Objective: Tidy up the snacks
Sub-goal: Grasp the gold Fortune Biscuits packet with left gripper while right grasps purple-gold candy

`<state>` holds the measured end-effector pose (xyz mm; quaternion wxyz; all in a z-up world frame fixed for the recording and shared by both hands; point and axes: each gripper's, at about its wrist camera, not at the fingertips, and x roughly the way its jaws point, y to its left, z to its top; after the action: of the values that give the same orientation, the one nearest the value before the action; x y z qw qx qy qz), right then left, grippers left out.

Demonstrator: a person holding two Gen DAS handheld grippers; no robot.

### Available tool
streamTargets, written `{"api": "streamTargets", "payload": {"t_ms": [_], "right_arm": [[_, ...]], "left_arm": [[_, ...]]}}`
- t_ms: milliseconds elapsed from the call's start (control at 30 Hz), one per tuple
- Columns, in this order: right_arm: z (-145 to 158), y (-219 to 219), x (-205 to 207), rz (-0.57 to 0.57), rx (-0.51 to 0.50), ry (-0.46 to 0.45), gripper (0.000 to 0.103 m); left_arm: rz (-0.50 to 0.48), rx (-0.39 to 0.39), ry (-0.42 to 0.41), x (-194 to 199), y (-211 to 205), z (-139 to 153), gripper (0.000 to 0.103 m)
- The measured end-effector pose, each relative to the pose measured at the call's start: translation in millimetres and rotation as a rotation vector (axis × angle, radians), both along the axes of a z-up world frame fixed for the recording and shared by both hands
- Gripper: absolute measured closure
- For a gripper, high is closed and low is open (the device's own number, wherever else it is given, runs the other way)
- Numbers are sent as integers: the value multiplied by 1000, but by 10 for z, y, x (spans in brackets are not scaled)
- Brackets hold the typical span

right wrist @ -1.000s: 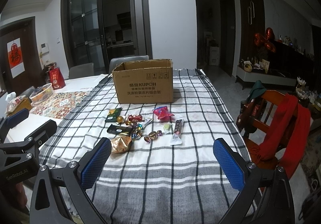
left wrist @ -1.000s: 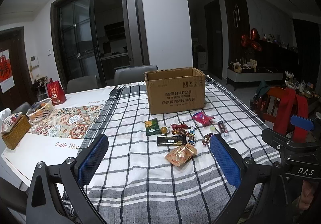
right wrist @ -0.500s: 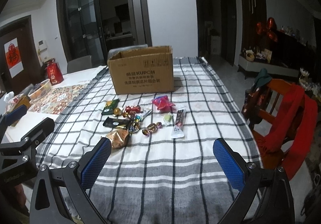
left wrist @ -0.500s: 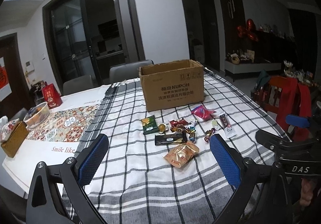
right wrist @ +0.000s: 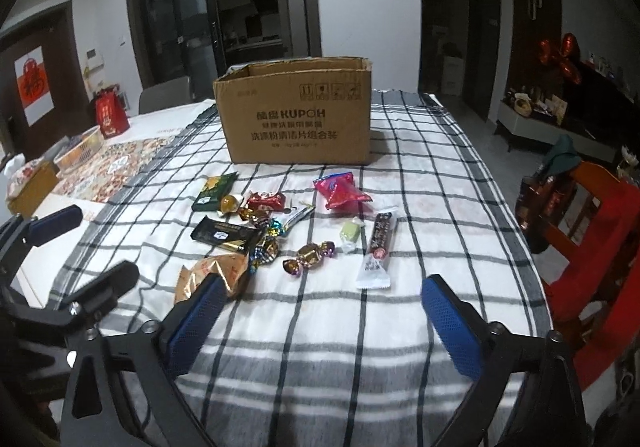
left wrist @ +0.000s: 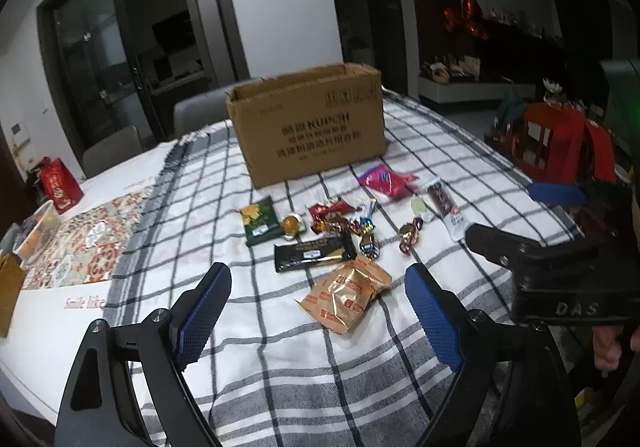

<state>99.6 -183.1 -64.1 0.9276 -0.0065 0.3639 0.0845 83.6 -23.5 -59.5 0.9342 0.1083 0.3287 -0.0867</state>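
Note:
Several wrapped snacks lie on the checked cloth in front of an open cardboard box (left wrist: 308, 123) (right wrist: 296, 113). Among them are a gold packet (left wrist: 346, 295) (right wrist: 212, 273), a black bar (left wrist: 314, 253) (right wrist: 226, 234), a green packet (left wrist: 259, 221), a pink packet (right wrist: 339, 193) and a long white-ended bar (right wrist: 378, 247). My left gripper (left wrist: 318, 301) hovers just short of the gold packet, jaws closing with nothing pressed between them. My right gripper (right wrist: 324, 307) hangs above the cloth near the long bar, jaws also closing on nothing.
A patterned mat, a basket (right wrist: 78, 149) and a red bag (right wrist: 108, 115) sit at the table's left. A red-draped wooden chair (right wrist: 592, 231) stands off the right edge. Grey chairs stand behind the box. A person's hand (left wrist: 608, 343) holds the right gripper.
Both grippers have come down and forward toward the snacks, which now look larger. Each pair of jaws has narrowed slightly.

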Motion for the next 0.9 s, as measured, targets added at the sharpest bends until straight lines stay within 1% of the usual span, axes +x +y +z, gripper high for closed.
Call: {"api": "streamTargets", "payload": {"t_ms": [100, 167, 367, 533, 600, 767, 833, 900], "right_arm": [[-83, 53, 150, 26, 5, 29, 14], [-138, 85, 231, 38, 2, 46, 18], [-321, 153, 461, 76, 10, 92, 25], [-475, 210, 642, 83, 17, 134, 31], [-535, 240, 712, 78, 20, 147, 35], [-647, 265, 816, 76, 24, 167, 38], [-682, 267, 847, 77, 17, 176, 40], [-714, 271, 876, 78, 12, 183, 41]], "left_arm": [[-20, -4, 38, 112, -24, -104, 16], [-38, -4, 67, 188, -48, -181, 22], [-91, -11, 154, 393, -88, -418, 22], [-132, -26, 226, 504, -115, -615, 22], [-143, -30, 244, 548, -140, -677, 22], [-143, -45, 270, 691, -151, -796, 22], [-144, -42, 272, 735, -154, -826, 23], [-146, -42, 277, 764, -151, -851, 27]]}}
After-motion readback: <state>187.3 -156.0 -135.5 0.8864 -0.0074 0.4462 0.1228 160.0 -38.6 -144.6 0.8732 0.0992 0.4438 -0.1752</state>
